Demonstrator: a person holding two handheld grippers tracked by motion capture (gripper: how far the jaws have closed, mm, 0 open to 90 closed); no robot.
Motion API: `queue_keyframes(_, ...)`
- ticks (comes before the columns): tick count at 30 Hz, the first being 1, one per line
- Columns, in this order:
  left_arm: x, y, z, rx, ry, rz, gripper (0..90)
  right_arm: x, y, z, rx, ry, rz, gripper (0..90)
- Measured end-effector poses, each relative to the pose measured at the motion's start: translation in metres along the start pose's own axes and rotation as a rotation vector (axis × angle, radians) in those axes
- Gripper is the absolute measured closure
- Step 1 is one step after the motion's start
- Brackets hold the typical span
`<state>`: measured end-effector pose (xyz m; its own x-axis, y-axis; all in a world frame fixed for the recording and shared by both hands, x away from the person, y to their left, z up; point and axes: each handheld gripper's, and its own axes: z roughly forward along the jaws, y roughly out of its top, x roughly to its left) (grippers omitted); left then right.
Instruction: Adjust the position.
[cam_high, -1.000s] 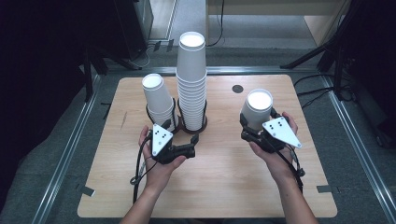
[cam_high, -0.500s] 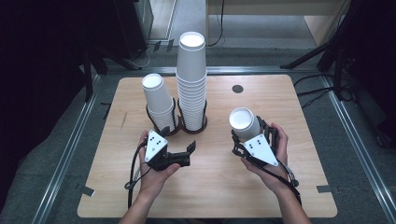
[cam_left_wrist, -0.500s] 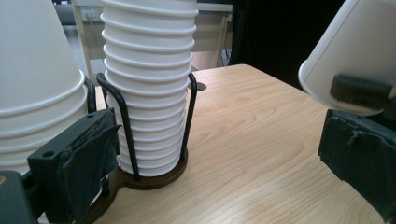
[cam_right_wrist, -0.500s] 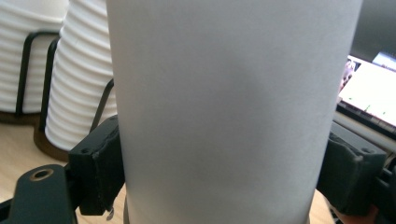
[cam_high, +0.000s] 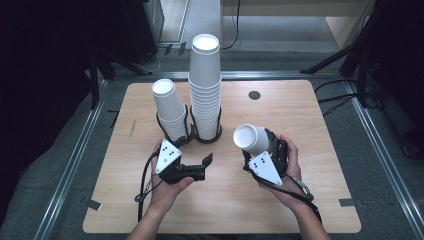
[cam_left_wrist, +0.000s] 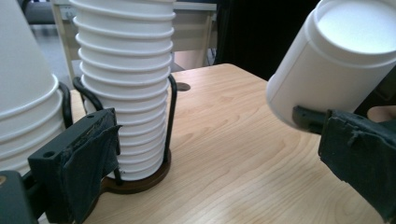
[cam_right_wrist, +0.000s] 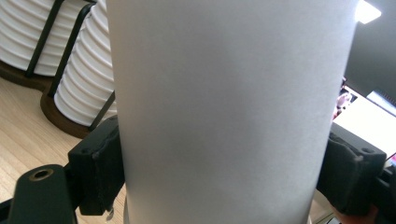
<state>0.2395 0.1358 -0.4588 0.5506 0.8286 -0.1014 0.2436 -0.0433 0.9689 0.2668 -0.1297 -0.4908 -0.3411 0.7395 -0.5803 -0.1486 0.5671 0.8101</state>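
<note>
My right gripper (cam_high: 261, 148) is shut on a single white paper cup (cam_high: 251, 138), held tilted just above the table right of centre, its round end facing up and toward the stacks. In the right gripper view both padded jaws of the gripper (cam_right_wrist: 219, 163) press the cup's wall (cam_right_wrist: 224, 102). A tall stack of white cups (cam_high: 205, 85) and a shorter stack (cam_high: 170, 110) stand in dark wire holders. My left gripper (cam_high: 192, 154) rests open just in front of those holders. In the left gripper view nothing sits between that gripper's jaws (cam_left_wrist: 224, 158), with the held cup (cam_left_wrist: 336, 70) to the right.
The wooden table (cam_high: 310, 115) has a small dark round hole (cam_high: 254, 95) at its back right. Bare wood lies to the right and along the front edge. Metal rails and dark stands border the table on both sides.
My right gripper has come down and toward the near left with the cup, which now leans toward the stacks. The left gripper has barely moved.
</note>
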Motion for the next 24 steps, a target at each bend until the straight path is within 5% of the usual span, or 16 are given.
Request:
queue_keyframes(16, -0.013, 0.004, 0.002, 0.023, -0.096, 0.031, 0.0, 0.023, 0.002, -0.003, -0.071, 0.056, -0.191, 14.3)
queue_keyframes(24, -0.024, 0.002, 0.005, 0.041, -0.138, 0.062, 0.0, 0.029, 0.004, -0.005, -0.090, 0.080, -0.216, 14.3)
